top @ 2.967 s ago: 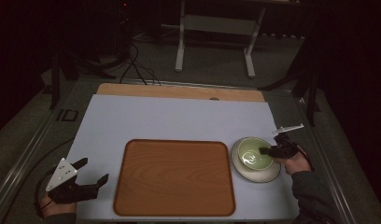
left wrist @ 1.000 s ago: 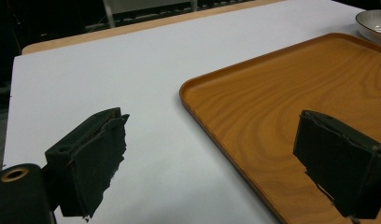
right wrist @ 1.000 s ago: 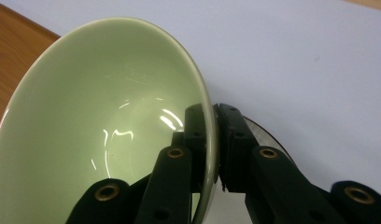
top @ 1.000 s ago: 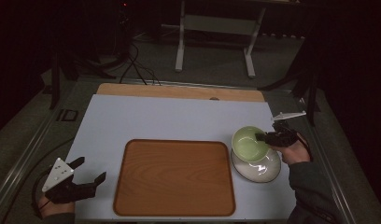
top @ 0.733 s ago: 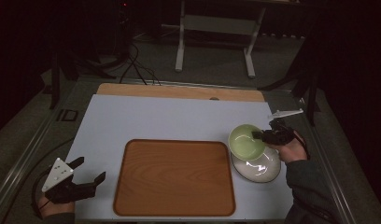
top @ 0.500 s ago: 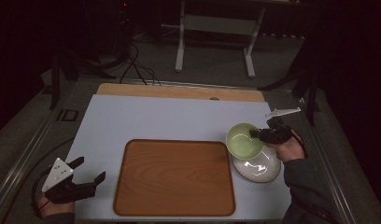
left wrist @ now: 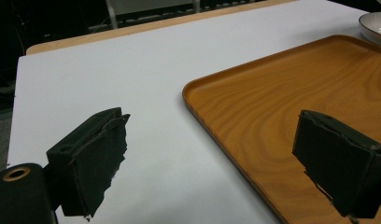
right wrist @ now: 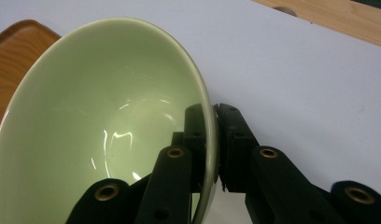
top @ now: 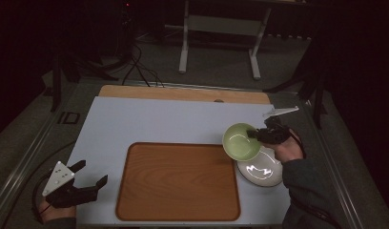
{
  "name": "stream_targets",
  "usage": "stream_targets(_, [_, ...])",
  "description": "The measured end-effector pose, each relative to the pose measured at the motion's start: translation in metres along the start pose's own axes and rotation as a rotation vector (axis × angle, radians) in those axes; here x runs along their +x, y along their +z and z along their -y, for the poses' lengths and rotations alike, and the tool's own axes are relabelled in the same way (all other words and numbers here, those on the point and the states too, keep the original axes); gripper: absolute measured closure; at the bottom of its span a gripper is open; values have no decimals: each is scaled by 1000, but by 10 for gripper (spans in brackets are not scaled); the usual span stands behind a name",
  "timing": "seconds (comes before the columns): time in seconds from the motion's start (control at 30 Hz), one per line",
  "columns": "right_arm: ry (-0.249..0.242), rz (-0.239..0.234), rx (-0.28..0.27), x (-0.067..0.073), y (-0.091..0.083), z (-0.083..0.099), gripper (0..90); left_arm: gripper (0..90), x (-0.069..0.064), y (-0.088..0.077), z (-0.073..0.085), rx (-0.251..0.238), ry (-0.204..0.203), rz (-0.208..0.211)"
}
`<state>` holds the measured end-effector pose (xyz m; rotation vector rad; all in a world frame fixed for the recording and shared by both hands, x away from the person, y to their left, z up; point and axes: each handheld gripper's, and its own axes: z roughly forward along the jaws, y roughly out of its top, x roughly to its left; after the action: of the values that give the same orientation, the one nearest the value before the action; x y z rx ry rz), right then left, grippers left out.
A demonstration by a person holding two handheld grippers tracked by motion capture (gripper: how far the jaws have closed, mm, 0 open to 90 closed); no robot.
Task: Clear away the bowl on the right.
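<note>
The right gripper (top: 259, 135) is pinching the rim of the green bowl (top: 240, 141) between its fingers, one inside and one outside the wall, apparently because a thin rim is the only purchase a smooth bowl offers. The bowl is hanging tilted above the worktop (top: 173, 121) near its right edge, between the white plate (top: 262, 168) and the wooden tray (top: 178, 181). It is looking glossy, pale green and empty, while the left gripper (top: 85, 182) is waiting at the near left corner with fingers spread wide on nothing.
</note>
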<state>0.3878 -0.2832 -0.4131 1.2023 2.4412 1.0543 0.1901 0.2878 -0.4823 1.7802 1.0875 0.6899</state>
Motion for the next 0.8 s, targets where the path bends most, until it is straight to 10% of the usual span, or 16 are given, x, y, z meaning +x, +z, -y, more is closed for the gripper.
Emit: stream_targets(0.8, [-40, -53, -11, 23, 18, -12, 827, 97, 1, -1, 0, -5, 1, -3])
